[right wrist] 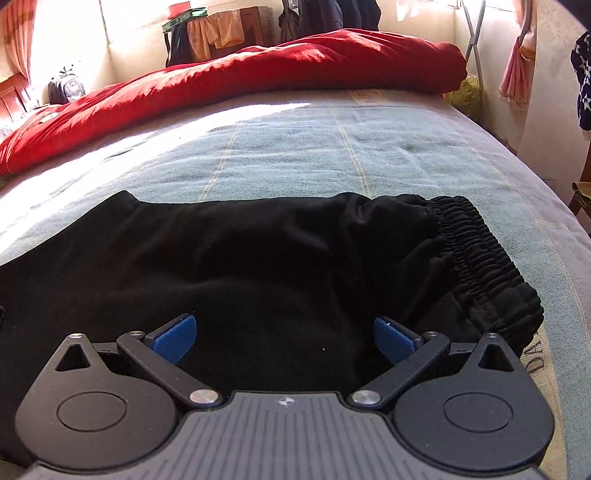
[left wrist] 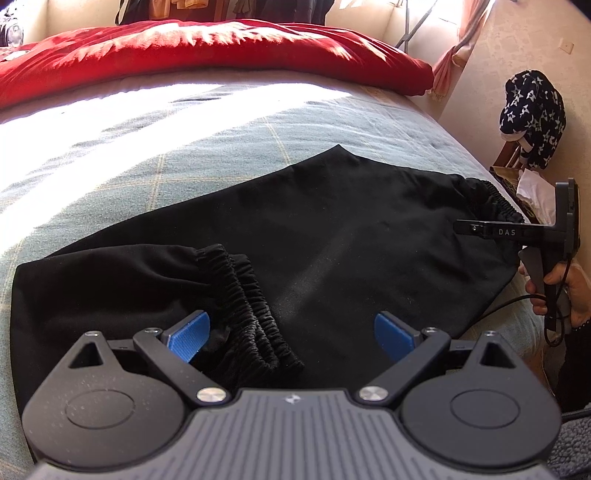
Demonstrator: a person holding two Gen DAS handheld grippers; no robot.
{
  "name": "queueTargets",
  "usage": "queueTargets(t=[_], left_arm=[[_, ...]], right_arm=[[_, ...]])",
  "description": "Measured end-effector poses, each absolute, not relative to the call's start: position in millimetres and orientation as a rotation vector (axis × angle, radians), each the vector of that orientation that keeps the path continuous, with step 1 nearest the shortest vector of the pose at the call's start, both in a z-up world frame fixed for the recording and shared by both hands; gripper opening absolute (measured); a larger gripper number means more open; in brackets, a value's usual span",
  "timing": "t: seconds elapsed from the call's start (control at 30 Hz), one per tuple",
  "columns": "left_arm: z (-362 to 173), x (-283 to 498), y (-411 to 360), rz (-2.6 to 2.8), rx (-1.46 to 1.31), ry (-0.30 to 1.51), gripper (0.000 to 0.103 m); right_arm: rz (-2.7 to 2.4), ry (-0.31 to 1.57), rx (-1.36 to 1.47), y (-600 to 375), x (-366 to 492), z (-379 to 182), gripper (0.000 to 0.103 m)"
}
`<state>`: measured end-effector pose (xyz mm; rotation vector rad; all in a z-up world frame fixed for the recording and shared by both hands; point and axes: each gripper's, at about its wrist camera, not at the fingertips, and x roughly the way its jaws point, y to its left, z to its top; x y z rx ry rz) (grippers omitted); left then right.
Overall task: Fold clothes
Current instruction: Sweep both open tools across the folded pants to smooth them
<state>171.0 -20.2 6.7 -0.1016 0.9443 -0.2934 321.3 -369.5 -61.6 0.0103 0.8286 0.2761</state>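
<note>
Black trousers [left wrist: 332, 236] lie folded on the bed, their legs doubled back so the elastic cuffs [left wrist: 251, 299] rest on top. The elastic waistband [right wrist: 476, 251] shows at the right end in the right wrist view. My left gripper [left wrist: 291, 336] hovers open just over the cuffs, blue pads wide apart, nothing held. My right gripper [right wrist: 284, 339] is open too, low over the trousers [right wrist: 258, 258] near the waistband. In the left wrist view the right gripper [left wrist: 480, 230] appears at the bed's right edge, held by a hand [left wrist: 569, 291].
A grey-blue checked bedsheet [left wrist: 184, 155] covers the bed. A red quilt [right wrist: 258, 77] lies bunched along the far side. A star-patterned dark garment [left wrist: 532, 114] hangs on a chair to the right. Clothes hang by the window [right wrist: 221, 33].
</note>
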Motion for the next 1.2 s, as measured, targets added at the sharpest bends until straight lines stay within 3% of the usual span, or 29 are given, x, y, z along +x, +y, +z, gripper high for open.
queueTargets(t=[0.4,0.67,0.87,1.2], left_arm=[[9,160,-13,-0.226,-0.123,0.921,0.096],[13,138,1,-0.097,-0.152,0.931,0.096],[18,121,14,0.011,-0.186,0.933,0.096],[19,108,16,0.096,-0.198,0.971,0.096]], right_arm=[[0.483,0.737,0.126,-353,352,-21,0.103],[0.518,0.843,0.244,-350,405,-63,0.103],[0.479,0.813,0.256,-346,404,-49,0.103],[0.565,0.855,0.127,-313,404,-69,0.103]])
